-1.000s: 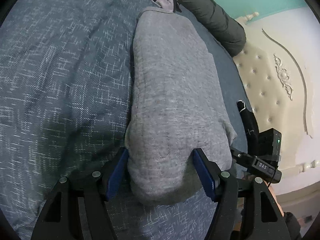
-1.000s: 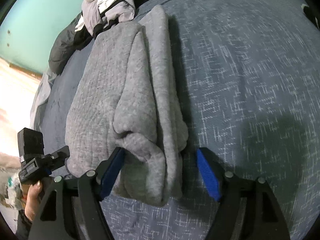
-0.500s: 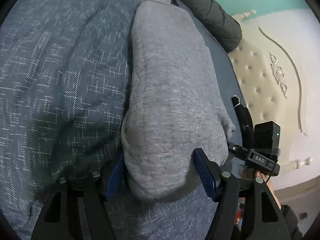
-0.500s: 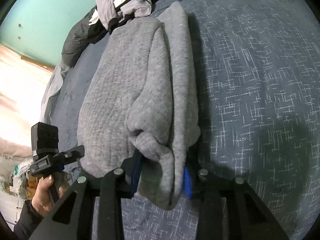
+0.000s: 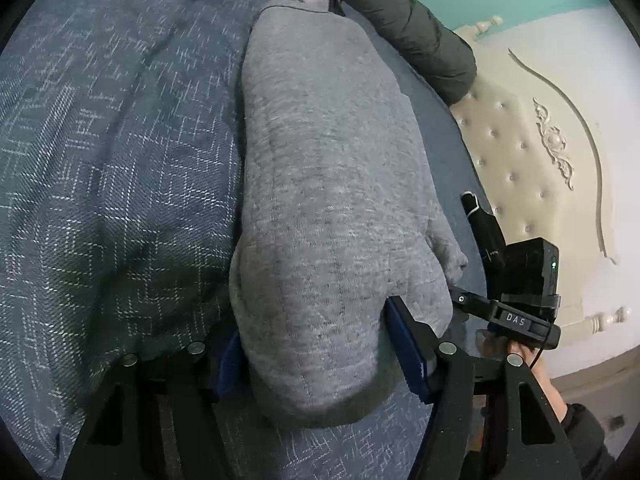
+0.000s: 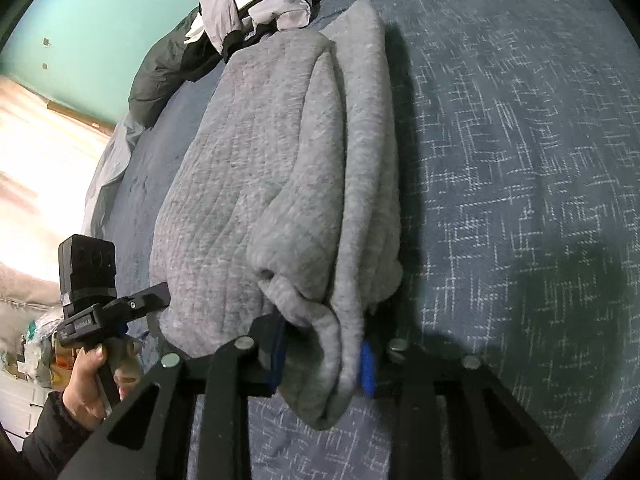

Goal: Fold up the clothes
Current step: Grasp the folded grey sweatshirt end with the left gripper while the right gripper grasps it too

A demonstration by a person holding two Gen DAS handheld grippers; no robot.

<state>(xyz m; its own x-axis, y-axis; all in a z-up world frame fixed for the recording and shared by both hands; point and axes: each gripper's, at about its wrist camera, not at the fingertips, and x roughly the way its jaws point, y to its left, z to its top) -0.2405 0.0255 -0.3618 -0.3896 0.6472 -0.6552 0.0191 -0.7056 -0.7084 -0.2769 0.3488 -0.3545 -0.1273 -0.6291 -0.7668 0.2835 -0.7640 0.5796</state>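
Two hand-held grippers meet the near end of a folded grey sweatshirt (image 5: 328, 200) lying lengthwise on the blue patterned bedspread (image 5: 112, 168). A second ago the right hand-held gripper (image 6: 322, 362) stood wide around the garment's near right corner; its jaws have just been closing and now pinch the bunched layers between the blue pads. The left hand-held gripper (image 5: 320, 356) is little changed: jaws apart, straddling the thick left corner, with the right pad against the cloth and the left pad partly hidden behind it, so a firm grip cannot be told. Beyond the sweatshirt's far end lies a heap of clothes (image 6: 260, 4).
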